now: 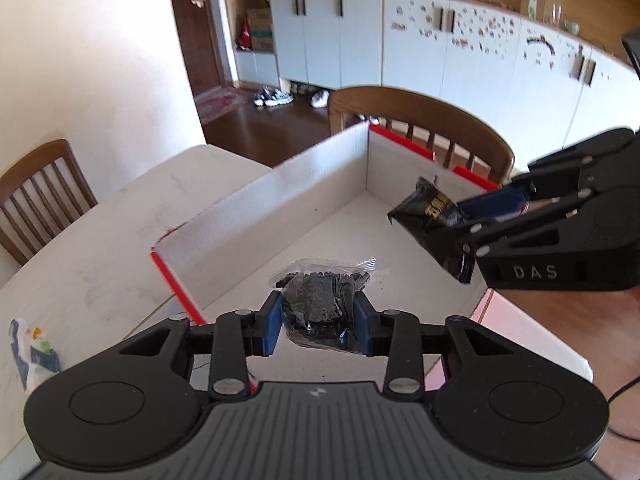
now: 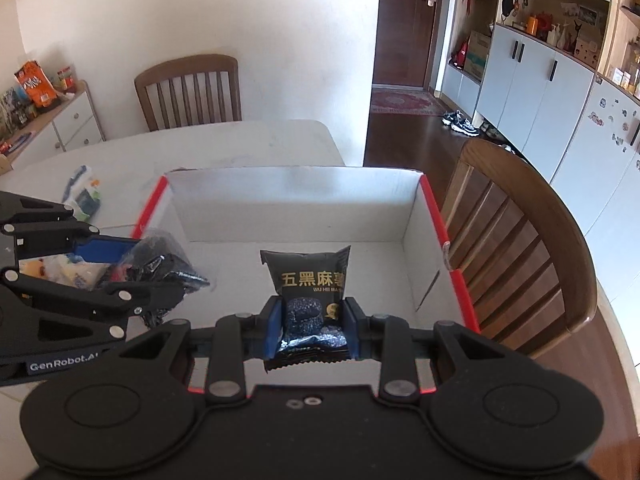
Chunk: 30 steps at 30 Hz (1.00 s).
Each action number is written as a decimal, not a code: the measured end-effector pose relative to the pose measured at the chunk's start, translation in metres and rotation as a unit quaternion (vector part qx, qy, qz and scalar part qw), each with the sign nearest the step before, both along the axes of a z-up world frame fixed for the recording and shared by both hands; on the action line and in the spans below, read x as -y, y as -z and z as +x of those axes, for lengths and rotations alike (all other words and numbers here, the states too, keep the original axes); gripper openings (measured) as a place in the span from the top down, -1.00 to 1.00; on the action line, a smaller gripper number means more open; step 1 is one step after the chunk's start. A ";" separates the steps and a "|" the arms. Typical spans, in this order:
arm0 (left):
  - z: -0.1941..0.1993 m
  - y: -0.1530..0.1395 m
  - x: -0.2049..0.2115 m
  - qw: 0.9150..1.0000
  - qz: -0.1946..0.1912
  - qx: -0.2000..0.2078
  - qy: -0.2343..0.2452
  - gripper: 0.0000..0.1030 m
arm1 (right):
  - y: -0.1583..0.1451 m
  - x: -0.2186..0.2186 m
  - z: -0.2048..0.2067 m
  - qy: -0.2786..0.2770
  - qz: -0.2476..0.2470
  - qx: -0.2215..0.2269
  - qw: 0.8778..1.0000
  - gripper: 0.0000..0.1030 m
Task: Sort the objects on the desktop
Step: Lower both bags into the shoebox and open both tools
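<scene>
A clear bag of black bits [image 1: 316, 308] is pinched by the left gripper [image 1: 317, 322] at lower centre, above the white box [image 1: 256, 200]. A black snack packet [image 2: 310, 300] is clamped in the right gripper [image 2: 311, 330] — centre frame, over the same box. A blue-white wrapper [image 2: 82, 192] lies on the table [image 2: 240, 140], left.

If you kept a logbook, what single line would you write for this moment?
left hand-held gripper: shut on clear bag | right hand-held gripper: shut on black snack packet | both over white box
</scene>
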<state>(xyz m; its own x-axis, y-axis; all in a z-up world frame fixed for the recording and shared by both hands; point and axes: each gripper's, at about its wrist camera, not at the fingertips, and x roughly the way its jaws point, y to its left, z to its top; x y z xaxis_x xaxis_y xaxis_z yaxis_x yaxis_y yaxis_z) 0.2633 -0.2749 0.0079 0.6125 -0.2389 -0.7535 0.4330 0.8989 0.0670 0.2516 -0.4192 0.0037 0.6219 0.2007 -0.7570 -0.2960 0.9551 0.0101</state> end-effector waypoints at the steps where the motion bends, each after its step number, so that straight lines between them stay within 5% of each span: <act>1: 0.003 0.002 0.002 1.000 0.005 -0.004 0.004 0.31 | 0.002 0.001 0.004 -0.001 -0.003 -0.002 1.000 0.39; 11: 0.046 0.030 0.028 0.996 0.040 -0.079 0.029 0.31 | 0.028 0.003 0.041 -0.009 -0.044 -0.017 0.999 0.39; 30: 0.087 0.080 0.049 0.977 0.073 -0.197 0.036 0.29 | 0.085 -0.002 0.080 -0.034 -0.062 -0.134 0.988 0.39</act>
<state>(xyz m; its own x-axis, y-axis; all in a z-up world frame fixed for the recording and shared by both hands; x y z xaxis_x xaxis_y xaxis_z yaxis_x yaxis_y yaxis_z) 0.3500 -0.3234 -0.0717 0.2533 -0.1436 -0.9567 0.5125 0.8587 0.0068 0.3314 -0.4174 -0.0817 0.3837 0.1307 -0.9141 -0.3612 0.9323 -0.0183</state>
